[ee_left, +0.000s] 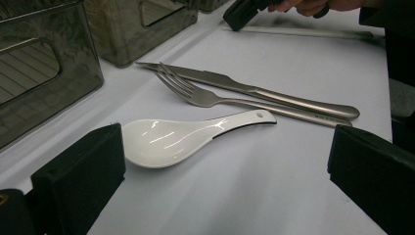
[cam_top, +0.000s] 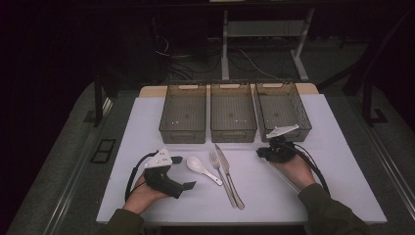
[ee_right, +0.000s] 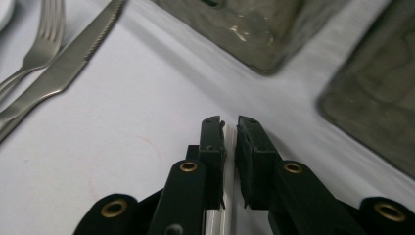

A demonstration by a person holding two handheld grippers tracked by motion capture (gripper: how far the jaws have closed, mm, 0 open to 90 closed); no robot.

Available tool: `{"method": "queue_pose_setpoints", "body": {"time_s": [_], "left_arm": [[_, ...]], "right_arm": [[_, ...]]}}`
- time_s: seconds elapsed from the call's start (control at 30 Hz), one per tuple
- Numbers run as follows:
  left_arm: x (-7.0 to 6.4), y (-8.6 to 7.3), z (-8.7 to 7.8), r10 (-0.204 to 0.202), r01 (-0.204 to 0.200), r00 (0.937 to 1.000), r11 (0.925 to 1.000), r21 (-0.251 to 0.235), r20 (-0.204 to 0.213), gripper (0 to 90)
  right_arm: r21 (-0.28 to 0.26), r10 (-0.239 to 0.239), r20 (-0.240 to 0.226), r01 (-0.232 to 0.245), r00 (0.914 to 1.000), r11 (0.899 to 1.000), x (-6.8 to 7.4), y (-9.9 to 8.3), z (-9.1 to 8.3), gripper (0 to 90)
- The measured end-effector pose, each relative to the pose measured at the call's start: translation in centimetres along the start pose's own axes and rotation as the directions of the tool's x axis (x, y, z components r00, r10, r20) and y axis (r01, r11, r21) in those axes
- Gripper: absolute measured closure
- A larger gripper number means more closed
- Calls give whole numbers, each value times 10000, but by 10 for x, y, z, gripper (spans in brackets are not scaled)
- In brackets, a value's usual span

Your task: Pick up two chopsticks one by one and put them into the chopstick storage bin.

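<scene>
On the white table (cam_top: 147, 127) the left gripper (cam_top: 183, 172) lies low with its jaws spread wide, facing the white spoon (cam_top: 201, 169), whose bowl sits just beside one jaw. The fork (cam_top: 221, 176) and knife (cam_top: 229, 175) lie side by side past the spoon. The right gripper (cam_top: 264, 152), near the rightmost of three bins (cam_top: 282, 110), is pinching something thin and white that I cannot identify.

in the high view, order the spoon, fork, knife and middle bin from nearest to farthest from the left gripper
1. spoon, just right of the open left gripper
2. fork, right of the spoon
3. knife, beside the fork on its right
4. middle bin, at the back, beyond the cutlery
</scene>
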State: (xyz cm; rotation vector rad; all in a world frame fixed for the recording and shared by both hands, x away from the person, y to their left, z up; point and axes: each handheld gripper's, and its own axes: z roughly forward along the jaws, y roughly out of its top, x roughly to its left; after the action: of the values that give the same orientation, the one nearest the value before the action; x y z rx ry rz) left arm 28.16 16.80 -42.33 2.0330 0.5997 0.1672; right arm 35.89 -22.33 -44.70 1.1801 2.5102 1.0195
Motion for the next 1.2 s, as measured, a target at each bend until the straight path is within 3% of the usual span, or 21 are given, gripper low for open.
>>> {"method": "queue_pose_setpoints", "body": {"time_s": [0.23, 0.47, 0.57, 0.63, 0.77, 0.93, 1.2], "left_arm": [[0, 0, 0, 21, -21, 10000, 10000, 13, 7, 0], [0, 0, 0, 40, -40, 10000, 10000, 33, 10, 0], [0, 0, 0, 50, -50, 10000, 10000, 39, 11, 0], [0, 0, 0, 71, -71, 10000, 10000, 36, 4, 0], [0, 0, -1, 57, -57, 10000, 10000, 48, 14, 0], [-1, -1, -1, 65, -65, 10000, 10000, 68, 5, 0], [-1, -2, -2, 29, -28, 10000, 10000, 51, -35, 0]], "right_arm": [[94, -416, -312, 419, 9986, 9991, 13, 2, 3, 807], [109, -344, -359, 348, 9988, 9993, 13, 2, 3, 807], [11, -234, -409, 235, 9989, 9997, 13, 2, 2, 711], [-116, -260, -429, 255, 9987, 9996, 12, 3, -1, 698], [-529, -131, -630, 98, 9979, 9986, 11, 2, -19, 610], [-431, -228, -450, 208, 9987, 9989, 11, -12, -40, 562], [-199, -294, -507, 285, 9983, 9994, 14, -39, -65, 573]]}}
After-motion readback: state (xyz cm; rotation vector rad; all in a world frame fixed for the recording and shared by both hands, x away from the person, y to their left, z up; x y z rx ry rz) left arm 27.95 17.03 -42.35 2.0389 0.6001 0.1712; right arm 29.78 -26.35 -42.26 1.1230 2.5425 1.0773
